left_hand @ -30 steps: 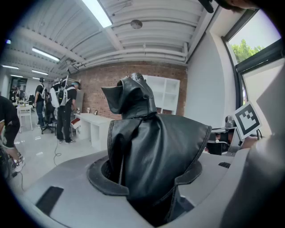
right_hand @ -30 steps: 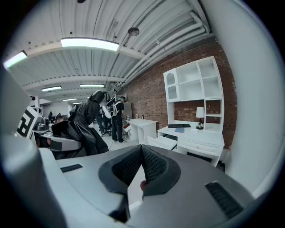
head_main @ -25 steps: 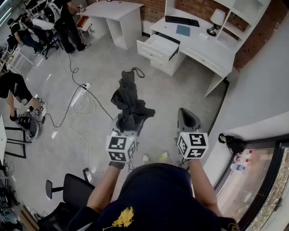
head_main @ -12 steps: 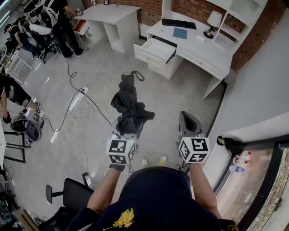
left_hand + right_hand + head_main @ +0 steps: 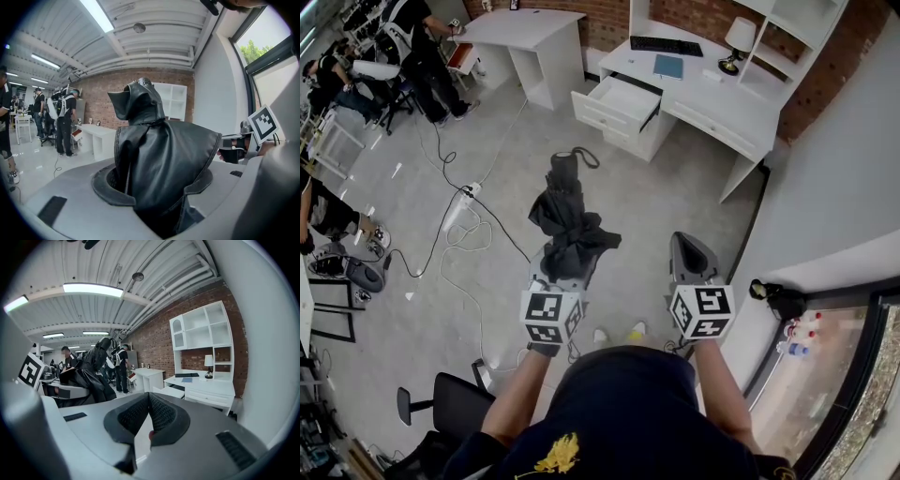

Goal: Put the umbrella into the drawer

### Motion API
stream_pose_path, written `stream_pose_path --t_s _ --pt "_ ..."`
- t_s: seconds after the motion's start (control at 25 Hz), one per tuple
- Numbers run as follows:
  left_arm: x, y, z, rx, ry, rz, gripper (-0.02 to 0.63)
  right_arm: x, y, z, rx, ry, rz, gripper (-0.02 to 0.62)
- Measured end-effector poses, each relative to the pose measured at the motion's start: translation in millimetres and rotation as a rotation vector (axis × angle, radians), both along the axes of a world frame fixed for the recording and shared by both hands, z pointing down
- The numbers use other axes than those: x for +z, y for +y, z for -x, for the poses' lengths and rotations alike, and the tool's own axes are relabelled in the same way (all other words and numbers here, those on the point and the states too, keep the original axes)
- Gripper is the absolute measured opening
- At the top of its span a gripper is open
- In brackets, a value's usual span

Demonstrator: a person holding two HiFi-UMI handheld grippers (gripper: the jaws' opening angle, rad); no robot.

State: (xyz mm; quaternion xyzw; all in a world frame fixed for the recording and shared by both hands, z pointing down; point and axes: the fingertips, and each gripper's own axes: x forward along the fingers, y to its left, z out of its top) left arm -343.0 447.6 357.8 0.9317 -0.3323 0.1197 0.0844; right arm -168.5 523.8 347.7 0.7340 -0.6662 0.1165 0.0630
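Observation:
A folded black umbrella (image 5: 568, 217) stands out over the floor, its strap end pointing away from me. My left gripper (image 5: 562, 269) is shut on its lower end, and black fabric (image 5: 159, 159) fills the gap between the jaws. My right gripper (image 5: 689, 251) hangs beside it to the right, shut with nothing in it; its pads (image 5: 157, 414) meet at the tip. The white drawer (image 5: 615, 98) stands pulled open from the white desk (image 5: 741, 108) far ahead; this drawer (image 5: 171, 391) also shows past the right jaws, with the umbrella (image 5: 91, 369) at left.
A power strip with cables (image 5: 461, 204) lies on the floor left of the umbrella. A black office chair (image 5: 441, 401) stands behind my left side. People (image 5: 417, 42) and a second white desk (image 5: 534, 33) are at the far left. A window wall (image 5: 853, 375) runs along the right.
Both grippers keep the same pose, the umbrella still gripped in the left one. The desk and floor have slid slightly left in the head view, and the people at left have shifted.

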Motion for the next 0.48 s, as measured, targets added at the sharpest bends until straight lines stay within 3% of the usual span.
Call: stream_pose_path --t_s 0.2,0.48 --pt "-2.2 5.9 6.7 -0.008 0.017 -0.028 0.268 6.4 5.5 4.8 -0.002 -0.006 0.013 -0.002" --pt "0.7 16.0 54.5 -0.007 0.035 -0.031 0.268 9.6 16.8 51.4 -0.007 0.001 0.029 -0.002"
